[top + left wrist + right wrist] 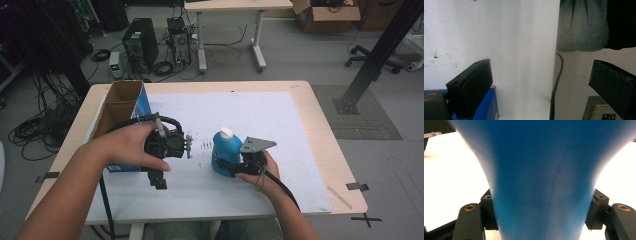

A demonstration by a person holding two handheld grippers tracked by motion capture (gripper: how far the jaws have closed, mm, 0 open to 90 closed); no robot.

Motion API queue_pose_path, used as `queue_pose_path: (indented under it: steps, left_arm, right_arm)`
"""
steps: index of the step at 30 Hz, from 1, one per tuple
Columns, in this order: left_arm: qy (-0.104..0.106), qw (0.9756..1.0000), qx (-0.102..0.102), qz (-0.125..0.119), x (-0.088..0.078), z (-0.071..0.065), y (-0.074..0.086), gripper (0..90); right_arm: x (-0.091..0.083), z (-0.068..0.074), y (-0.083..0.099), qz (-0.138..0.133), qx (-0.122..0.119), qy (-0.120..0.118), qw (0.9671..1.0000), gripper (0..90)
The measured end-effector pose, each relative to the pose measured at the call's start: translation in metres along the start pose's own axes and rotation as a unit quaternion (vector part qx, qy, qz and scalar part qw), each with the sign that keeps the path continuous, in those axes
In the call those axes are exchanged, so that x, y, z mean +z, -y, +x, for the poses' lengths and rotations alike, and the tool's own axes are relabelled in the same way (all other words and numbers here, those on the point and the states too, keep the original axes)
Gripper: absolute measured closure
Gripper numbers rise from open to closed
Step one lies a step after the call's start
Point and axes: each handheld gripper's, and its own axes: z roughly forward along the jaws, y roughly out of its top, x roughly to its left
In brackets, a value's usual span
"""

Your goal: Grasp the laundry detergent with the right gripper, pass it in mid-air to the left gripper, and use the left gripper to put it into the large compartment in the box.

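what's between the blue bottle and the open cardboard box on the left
The left gripper and the hand holding it sit over the mat between the blue bottle and the cardboard box. The right gripper already clamps the bottle, so nothing stands between those two.

Your left gripper (541,85) looks down on the white mat (499,37) with its two black jaws spread wide and nothing between them. A blue box (486,107) sits by the left jaw, and a dark cable (555,95) runs along the mat's edge.
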Motion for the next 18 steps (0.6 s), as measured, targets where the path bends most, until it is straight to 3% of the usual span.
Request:
queue_pose_path:
  steps: [5, 16, 18]
  left_arm:
    - [0.000, 1.0000, -0.001, 0.000, 0.0000, 0.0000, 0.0001, 5.3]
    - [-0.001, 1.0000, -0.001, 0.000, -0.0010, -0.0005, -0.0012, 5.3]
    - [-0.002, 1.0000, 0.000, -0.001, -0.0018, -0.0007, -0.0018, 5.3]
  right_arm:
    - [0.0002, 0.0016, 0.0000, 0.000, -0.009, -0.013, 0.9999, 41.8]
    - [-0.0001, 0.0029, -0.0039, 0.009, -0.020, -0.012, 0.9997, 45.8]
    - [-0.0013, 0.0023, -0.0059, 0.000, -0.017, -0.017, 0.9997, 46.1]
